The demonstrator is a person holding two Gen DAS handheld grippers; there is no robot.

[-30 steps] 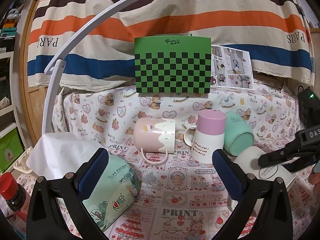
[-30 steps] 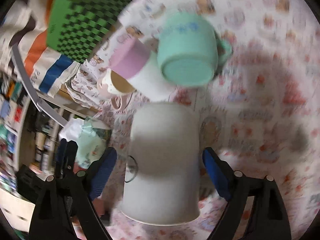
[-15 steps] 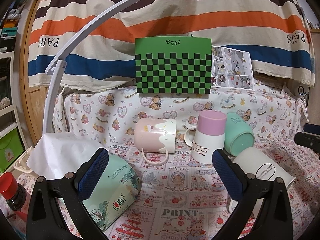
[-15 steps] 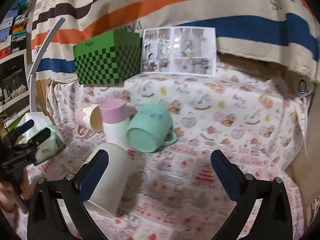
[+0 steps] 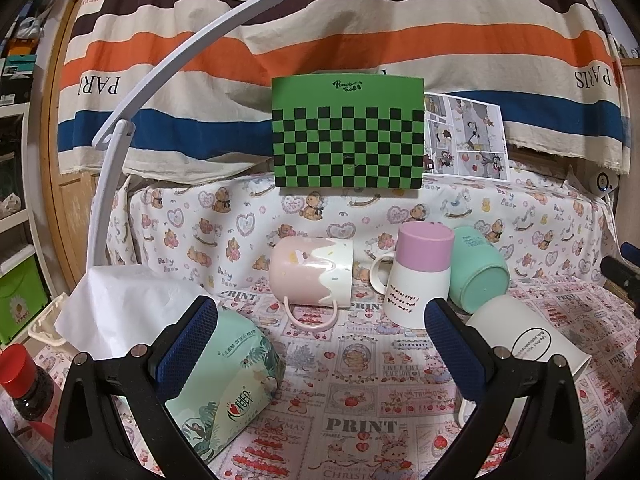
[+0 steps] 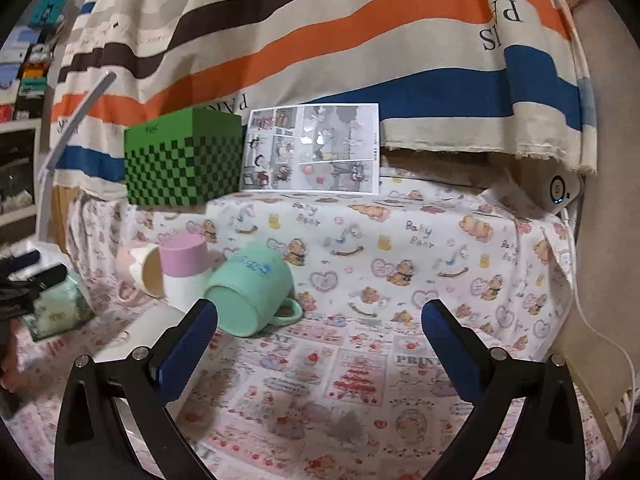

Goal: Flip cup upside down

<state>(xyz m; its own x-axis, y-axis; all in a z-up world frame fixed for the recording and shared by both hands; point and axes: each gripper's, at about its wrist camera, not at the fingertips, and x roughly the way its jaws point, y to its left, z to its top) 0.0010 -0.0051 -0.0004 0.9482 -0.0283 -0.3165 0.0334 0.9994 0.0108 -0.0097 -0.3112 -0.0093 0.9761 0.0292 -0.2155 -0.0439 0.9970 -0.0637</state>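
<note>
A white cup (image 5: 528,338) lies on its side at the right of the left wrist view, partly behind my right-hand finger; it also shows in the right wrist view (image 6: 138,334) at the left. A pink-topped white cup (image 5: 418,276) stands upside down. A pink and cream mug (image 5: 310,276) and a mint green mug (image 5: 478,274) lie on their sides. My left gripper (image 5: 320,354) is open and empty, short of the cups. My right gripper (image 6: 320,350) is open and empty, to the right of the mint mug (image 6: 248,294).
A tissue pack (image 5: 224,392) with a white tissue lies at front left beside a red-capped bottle (image 5: 24,384). A green checkered box (image 5: 348,138) and a comic print (image 5: 466,136) stand at the back. A white lamp arm (image 5: 120,128) rises at the left.
My right gripper has pulled back off the white cup, levelled out and swung right. The white cup lies on its side. The left gripper has not moved.
</note>
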